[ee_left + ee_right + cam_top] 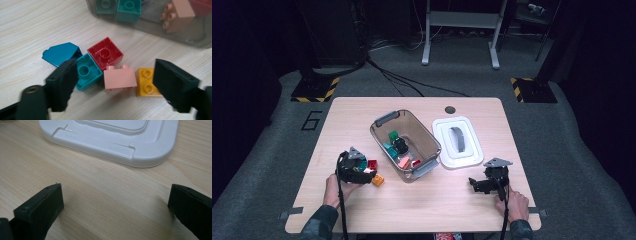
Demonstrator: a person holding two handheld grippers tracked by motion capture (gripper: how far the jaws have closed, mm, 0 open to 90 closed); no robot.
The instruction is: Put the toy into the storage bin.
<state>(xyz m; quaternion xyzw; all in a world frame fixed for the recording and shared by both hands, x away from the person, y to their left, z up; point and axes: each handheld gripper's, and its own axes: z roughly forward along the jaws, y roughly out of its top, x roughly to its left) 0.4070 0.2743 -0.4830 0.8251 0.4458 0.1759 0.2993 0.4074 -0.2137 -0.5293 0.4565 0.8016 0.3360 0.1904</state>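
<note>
Several toy bricks lie in a cluster on the table, left of a clear bin (426,134): a blue sloped piece (61,53), a teal brick (87,72), a red brick (105,52), a pink brick (120,79) and an orange brick (146,82). My left gripper (116,67) is low over this cluster with its jaws apart. The teal, pink and orange bricks lie between them, and I see no firm grip on any. The high view shows the left gripper (362,172) beside the red and orange bricks. My right gripper (116,187) stands open over bare wood, just short of the white lid (112,145).
The clear bin has grey handles and holds several bricks, among them a teal one (128,8) and a pink one (178,15). The white lid (472,155) lies flat right of the bin. My right gripper (479,184) is near the table's (437,210) front right corner.
</note>
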